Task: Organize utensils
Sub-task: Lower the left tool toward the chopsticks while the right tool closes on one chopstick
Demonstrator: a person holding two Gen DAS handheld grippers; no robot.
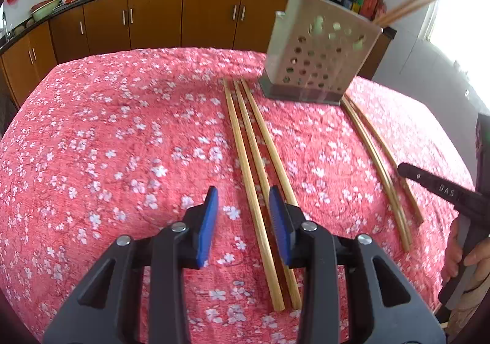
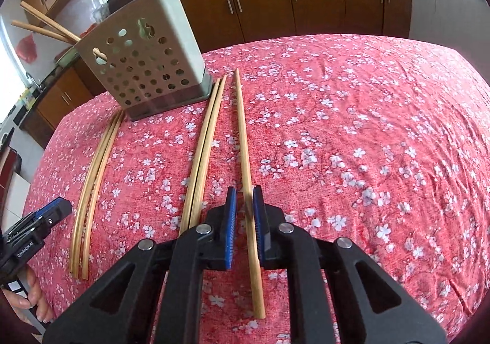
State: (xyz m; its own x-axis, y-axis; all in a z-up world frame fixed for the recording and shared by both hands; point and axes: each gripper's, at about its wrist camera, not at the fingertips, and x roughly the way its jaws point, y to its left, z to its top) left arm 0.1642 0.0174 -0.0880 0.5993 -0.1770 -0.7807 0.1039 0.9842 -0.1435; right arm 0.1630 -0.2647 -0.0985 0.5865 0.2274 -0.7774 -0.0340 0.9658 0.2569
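R tool (image 2: 245, 206) pinching chopstick (image 2: 243, 135); L tool (image 1: 243, 206) astride another

Chopsticks on table (image 2: 211, 129): six
Chopsticks in holder (image 2: 46, 24): at least four
Perforated holder (image 2: 147, 68): one
Grippers (image 2: 245, 215): two

Daylit kitchen, bright overall; strong light from a window (image 1: 459, 7) at the right edge of the left wrist view, blown out to white; another overexposed window (image 2: 12, 47) at the left edge of the right wrist view; shadows on the tablecloth (image 1: 122, 145) soft and faint; heavy fisheye bend, the cabinets (image 1: 153, 19) curve and dark vignette fills the corners; motion blur on the perforated holder (image 1: 318, 50) in the left wrist view, its holes smeared; same holder sharper in the right wrist view; slight glare on wall tiles.
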